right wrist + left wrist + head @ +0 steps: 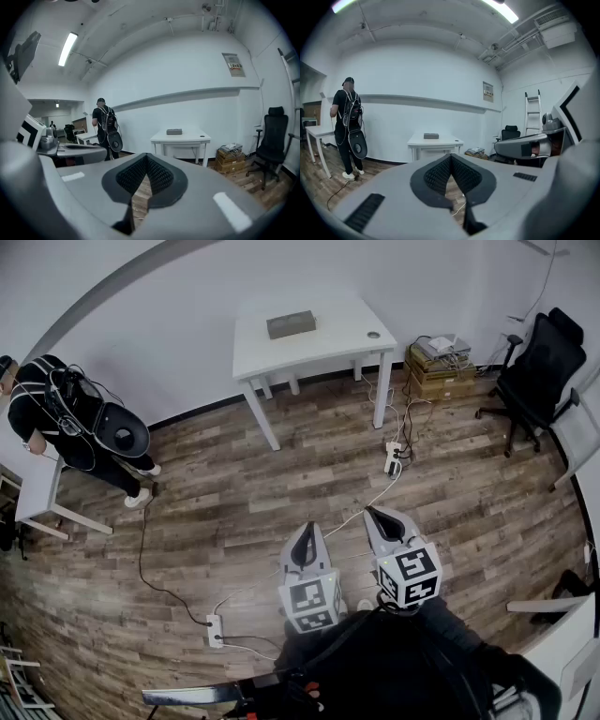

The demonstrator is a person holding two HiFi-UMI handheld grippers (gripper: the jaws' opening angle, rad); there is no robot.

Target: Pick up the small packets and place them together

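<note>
Head view — power strip [393,457] before white table [328,338] — person [66,418] aside

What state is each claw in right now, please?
Left claw: closed, holding nothing.
Right claw: closed, holding nothing.

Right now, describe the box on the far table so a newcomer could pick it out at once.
Find the white table standing by the back wall, across the wood floor. On its top lies a low, grey, oblong box. Its only neighbour there is a small round thing near the right corner, far smaller.
</note>
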